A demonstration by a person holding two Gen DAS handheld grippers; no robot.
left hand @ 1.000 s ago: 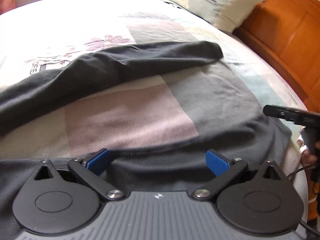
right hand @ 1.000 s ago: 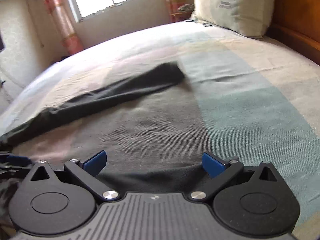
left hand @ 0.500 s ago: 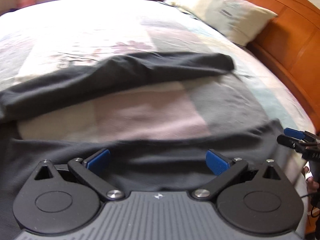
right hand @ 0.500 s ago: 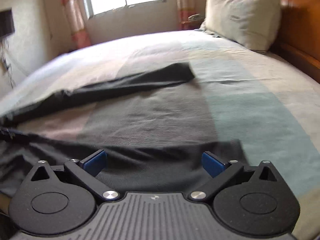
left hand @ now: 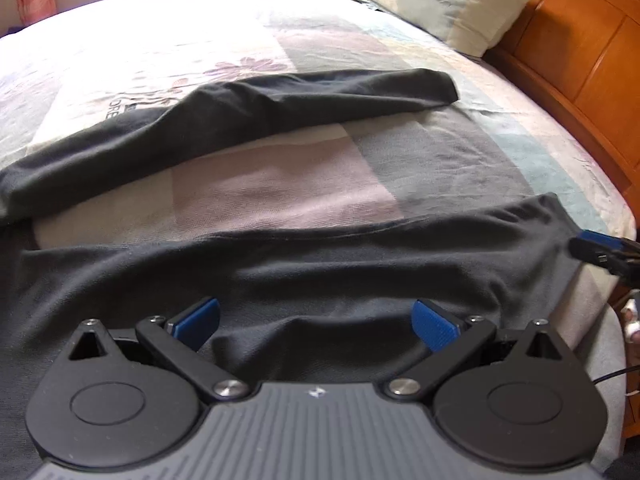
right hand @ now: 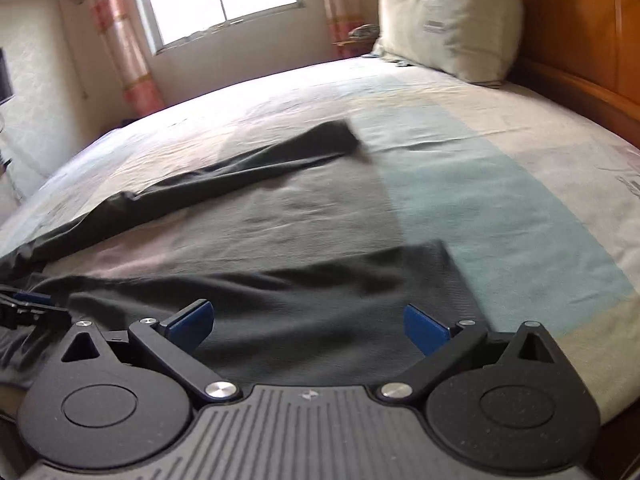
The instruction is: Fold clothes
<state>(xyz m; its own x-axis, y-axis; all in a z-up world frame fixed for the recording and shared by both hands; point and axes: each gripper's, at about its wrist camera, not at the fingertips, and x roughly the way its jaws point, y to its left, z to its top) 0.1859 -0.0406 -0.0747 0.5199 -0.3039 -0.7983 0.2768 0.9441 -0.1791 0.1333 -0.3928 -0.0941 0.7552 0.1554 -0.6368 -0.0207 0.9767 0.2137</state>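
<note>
On the patchwork bedspread (left hand: 280,196), your left gripper (left hand: 316,320) and right gripper (right hand: 306,322) both hover spread wide over the near leg of the dark grey cotton trousers (left hand: 340,264), far leg angling toward the pillow (right hand: 452,20)

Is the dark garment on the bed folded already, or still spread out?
Spread out: the dark garment lies flat on the bed, both long parts apart, not stacked.

I have my left gripper (left hand: 316,322) low in the frame with its blue fingers (left hand: 196,318) spread wide. My right gripper (right hand: 306,322) sits likewise, fingers (right hand: 424,328) wide apart, both pointing forward and slightly down.
</note>
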